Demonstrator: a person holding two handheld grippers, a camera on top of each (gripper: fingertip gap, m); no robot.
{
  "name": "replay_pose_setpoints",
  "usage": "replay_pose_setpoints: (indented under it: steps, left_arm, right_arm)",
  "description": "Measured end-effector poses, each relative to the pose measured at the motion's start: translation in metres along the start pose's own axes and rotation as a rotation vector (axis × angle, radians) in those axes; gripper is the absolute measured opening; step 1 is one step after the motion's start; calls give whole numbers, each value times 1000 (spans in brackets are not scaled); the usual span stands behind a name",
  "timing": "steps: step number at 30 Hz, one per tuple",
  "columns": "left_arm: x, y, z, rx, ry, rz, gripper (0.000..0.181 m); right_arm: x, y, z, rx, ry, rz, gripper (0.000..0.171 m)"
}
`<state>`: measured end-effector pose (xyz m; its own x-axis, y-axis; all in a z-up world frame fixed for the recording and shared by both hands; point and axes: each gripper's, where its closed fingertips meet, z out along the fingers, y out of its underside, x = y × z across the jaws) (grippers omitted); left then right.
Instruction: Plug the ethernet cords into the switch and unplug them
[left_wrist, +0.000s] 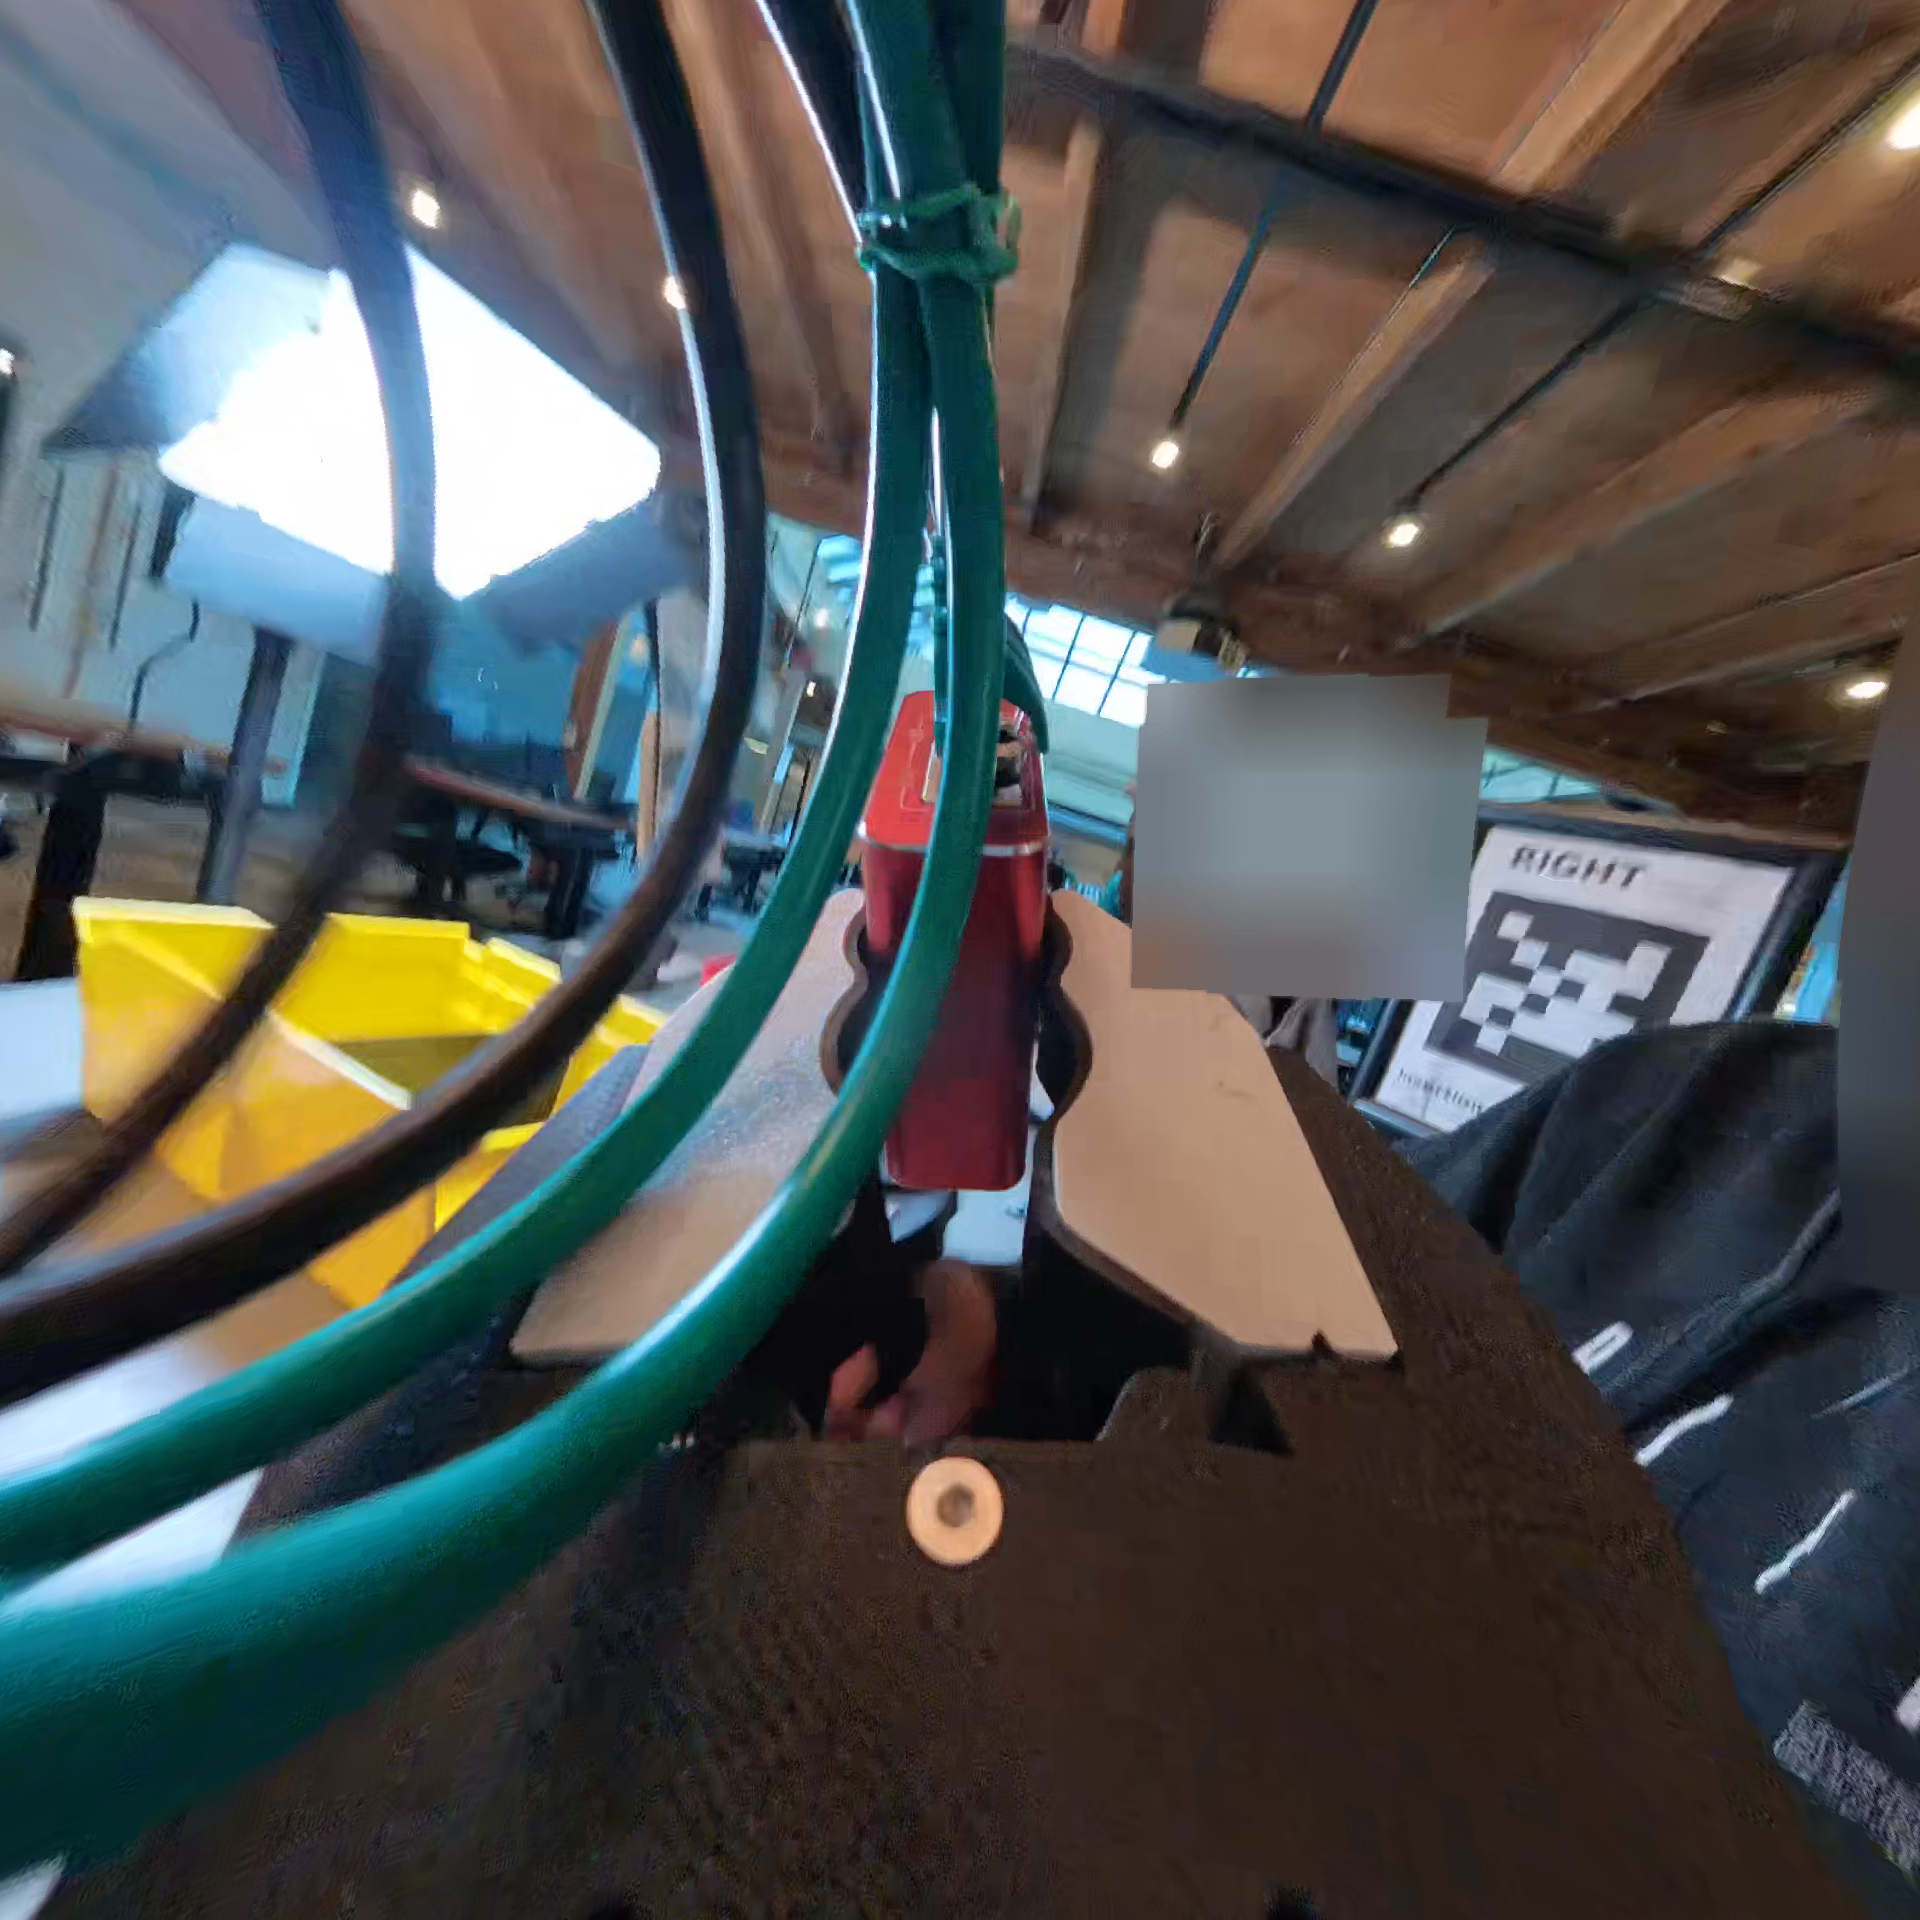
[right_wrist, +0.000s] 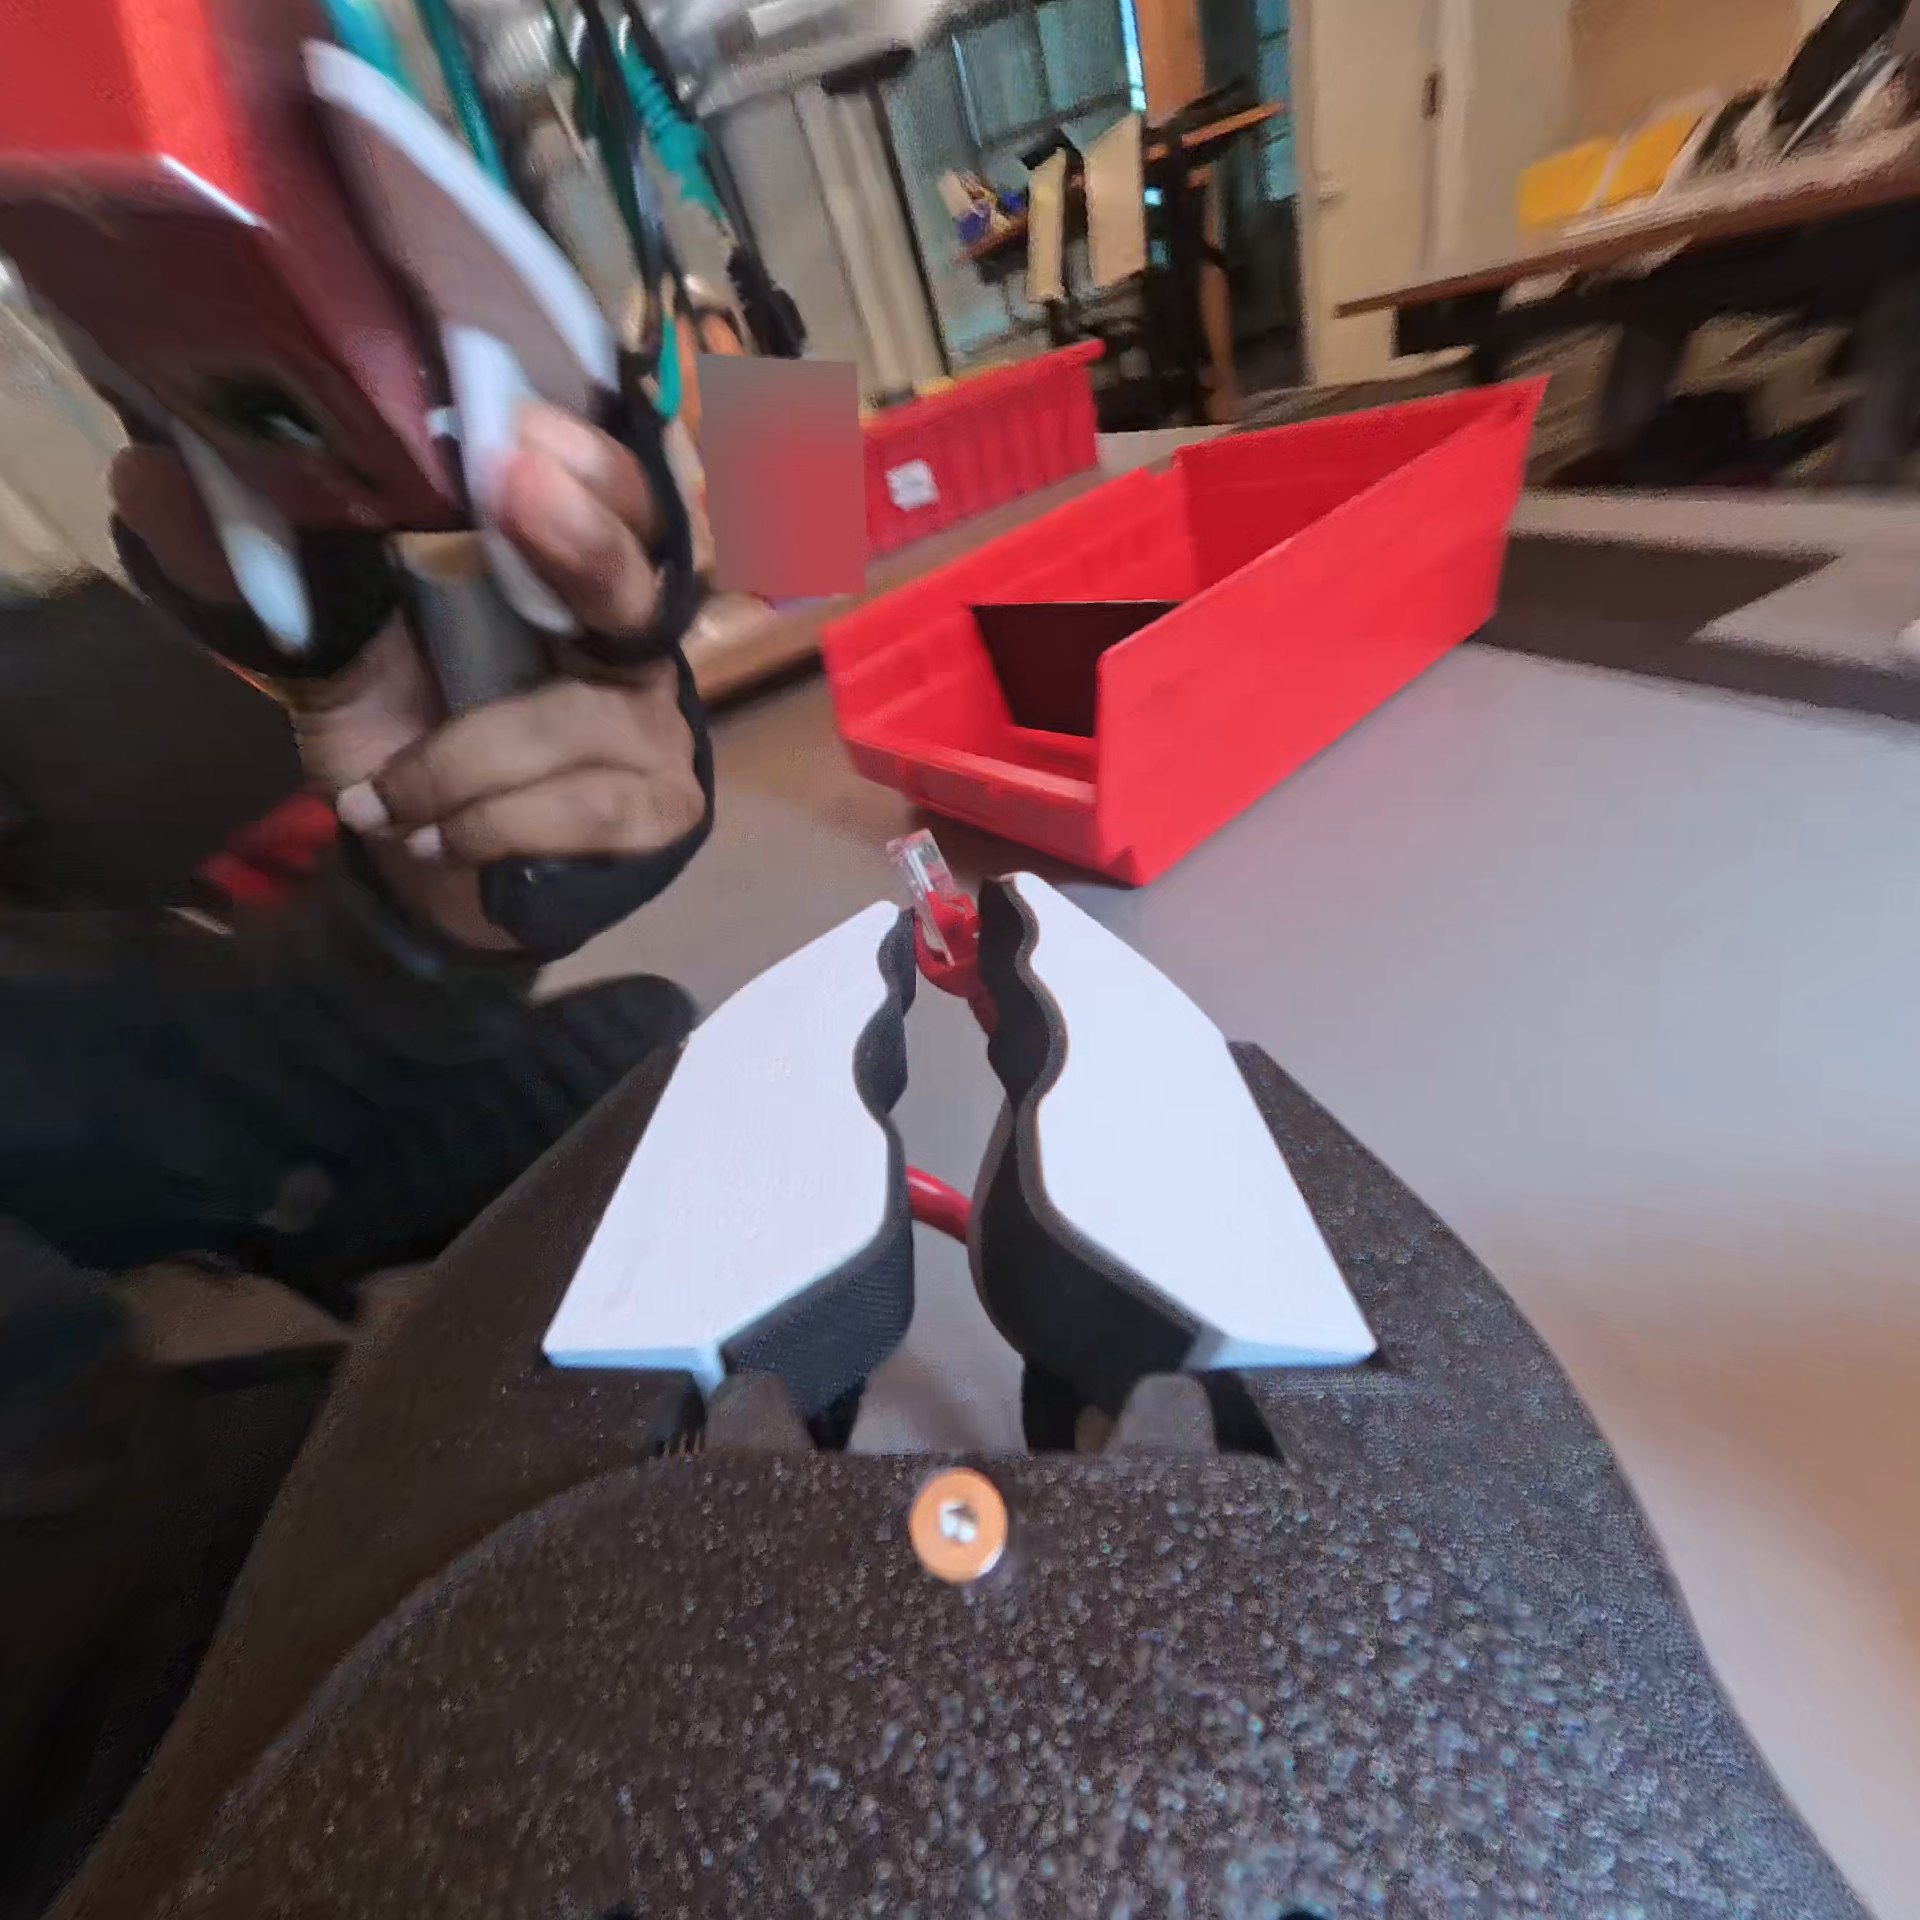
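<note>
Left jaws pinching red switch (left_wrist: 956, 997) upright, right jaws gripping red cord plug (right_wrist: 928, 902) pointing forward-up.

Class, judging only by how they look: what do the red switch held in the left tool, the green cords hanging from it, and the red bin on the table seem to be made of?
Red switch: probably metal with a glossy red finish, given its bright silvery edge line. Green cords: smooth, slightly shiny plastic or rubber jacket, bending in loops. Red bin: likely moulded plastic, thin matte walls of uniform colour.
</note>
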<state>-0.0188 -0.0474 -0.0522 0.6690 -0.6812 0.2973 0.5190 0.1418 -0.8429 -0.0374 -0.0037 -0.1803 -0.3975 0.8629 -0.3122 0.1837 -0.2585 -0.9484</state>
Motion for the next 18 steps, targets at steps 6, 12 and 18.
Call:
replay_pose_setpoints:
  steps: [6,12,18]
  left_arm:
    - [-37,-15,-30,-72,-203,143,28]
    - [-84,12,-43,-99,-262,-79,28]
    - [-108,41,-46,-135,-330,-183,27]
  right_arm:
    - [-36,-47,1,58,-60,-194,13]
    - [-8,-81,-34,85,47,-250,13]
    - [43,-154,-96,-29,302,-408,13]
